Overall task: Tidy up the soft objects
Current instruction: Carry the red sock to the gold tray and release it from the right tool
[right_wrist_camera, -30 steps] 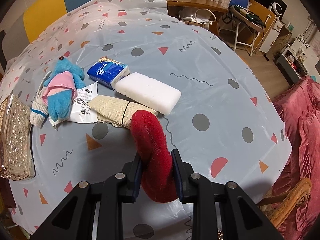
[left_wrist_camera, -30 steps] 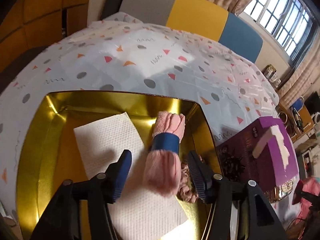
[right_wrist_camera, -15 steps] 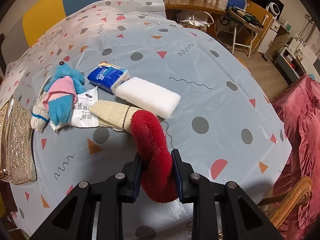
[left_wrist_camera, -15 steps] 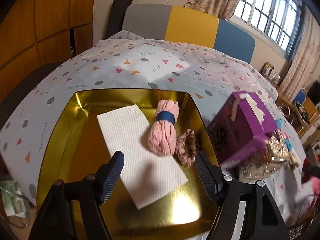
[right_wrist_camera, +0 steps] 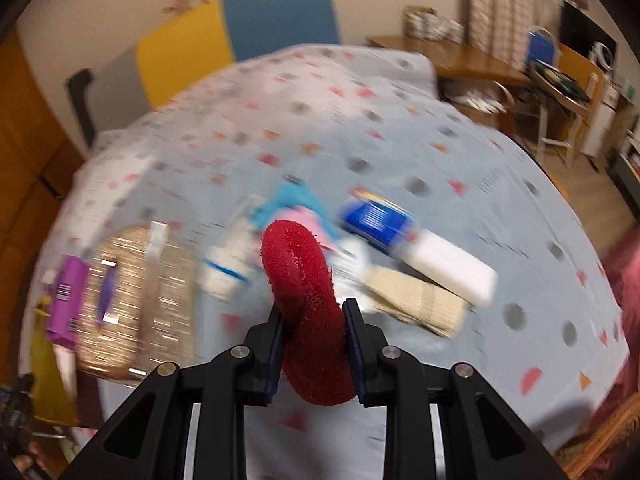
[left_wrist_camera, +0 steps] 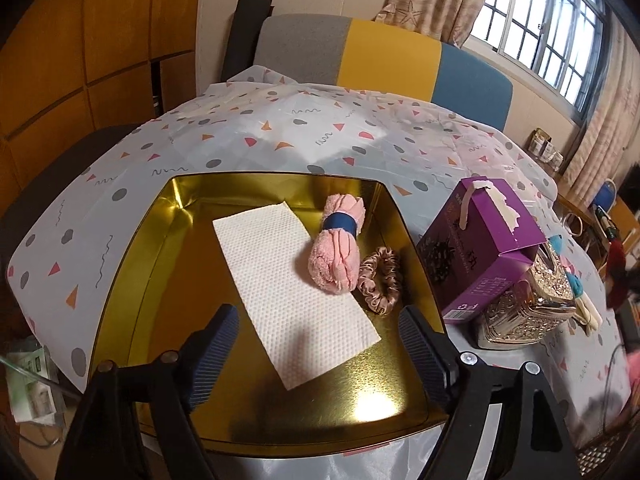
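In the left wrist view a gold tray [left_wrist_camera: 132, 272] holds a white paper towel [left_wrist_camera: 288, 288], a rolled pink cloth with a blue band [left_wrist_camera: 338, 248] and a pink scrunchie [left_wrist_camera: 380, 280]. My left gripper [left_wrist_camera: 320, 344] hovers above the tray's near part, its jaws opening, with nothing between them. In the blurred right wrist view my right gripper [right_wrist_camera: 314, 340] is shut on a red fuzzy ring [right_wrist_camera: 304, 280], lifted above the table. Beyond it lie a blue and pink plush toy [right_wrist_camera: 296, 204], a beige cloth [right_wrist_camera: 416, 300], a white sponge block [right_wrist_camera: 452, 268] and a blue tissue pack [right_wrist_camera: 376, 220].
A purple box [left_wrist_camera: 480, 248] leans on an ornate gold tissue holder [left_wrist_camera: 528, 312] right of the tray; both show in the right wrist view, the box [right_wrist_camera: 68, 292] and the holder [right_wrist_camera: 136, 300]. A grey, yellow and blue bench back [left_wrist_camera: 384, 60] lines the far side. The patterned tablecloth [left_wrist_camera: 280, 132] covers the table.
My left gripper let go of the pink cloth, opened wider and drew back from it. My right gripper rose with the red ring and swung left toward the gold holder.
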A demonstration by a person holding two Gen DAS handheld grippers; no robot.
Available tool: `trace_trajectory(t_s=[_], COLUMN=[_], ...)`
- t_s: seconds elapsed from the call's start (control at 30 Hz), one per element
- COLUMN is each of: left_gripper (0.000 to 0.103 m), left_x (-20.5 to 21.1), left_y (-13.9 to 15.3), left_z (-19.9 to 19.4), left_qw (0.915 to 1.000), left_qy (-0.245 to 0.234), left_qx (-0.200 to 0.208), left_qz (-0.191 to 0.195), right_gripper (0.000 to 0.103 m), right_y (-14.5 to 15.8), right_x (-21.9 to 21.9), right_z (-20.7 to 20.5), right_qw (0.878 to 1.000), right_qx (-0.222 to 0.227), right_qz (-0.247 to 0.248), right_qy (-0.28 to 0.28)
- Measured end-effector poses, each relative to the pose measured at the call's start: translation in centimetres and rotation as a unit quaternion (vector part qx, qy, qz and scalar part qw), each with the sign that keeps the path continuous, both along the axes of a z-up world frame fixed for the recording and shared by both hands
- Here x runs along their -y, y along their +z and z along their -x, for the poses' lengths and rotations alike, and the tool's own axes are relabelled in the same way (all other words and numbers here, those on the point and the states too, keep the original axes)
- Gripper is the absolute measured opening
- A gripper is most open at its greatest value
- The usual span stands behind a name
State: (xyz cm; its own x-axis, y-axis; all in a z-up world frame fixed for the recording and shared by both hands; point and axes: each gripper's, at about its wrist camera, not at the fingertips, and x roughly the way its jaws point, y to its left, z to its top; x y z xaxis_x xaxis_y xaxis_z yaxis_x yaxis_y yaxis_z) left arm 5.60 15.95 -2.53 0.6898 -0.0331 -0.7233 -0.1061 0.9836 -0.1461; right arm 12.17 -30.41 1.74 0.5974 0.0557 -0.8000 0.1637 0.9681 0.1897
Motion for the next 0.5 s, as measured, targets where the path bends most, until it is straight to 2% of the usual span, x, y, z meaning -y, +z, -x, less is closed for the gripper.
trace_trajectory(t_s=[0.13,0.27,0.5], left_gripper=[0.083,0.083,0.083], left_x=[-0.2,-0.6,-1.5], left_y=[-0.4,-0.7,-0.9], left_z=[0.0,0.1,0.5], left_qw=[1.0000,0.9999,0.9998], left_qy=[0.002,0.007,0.018], left_qx=[-0.006,-0.009,-0.006], left_qz=[0.002,0.005,-0.003], right_gripper=[0.027,0.027,0.027], right_y=[2.7,5.2,6.8], right_x=[-4.5,-10.0,-20.2], right_z=[-0.6,-0.6,0.8], right_qw=[0.998,0.990,0.964], right_qx=[0.038,0.069,0.086], right_qz=[-0.017,-0.028,-0.036], right_qy=[0.055,0.123,0.251])
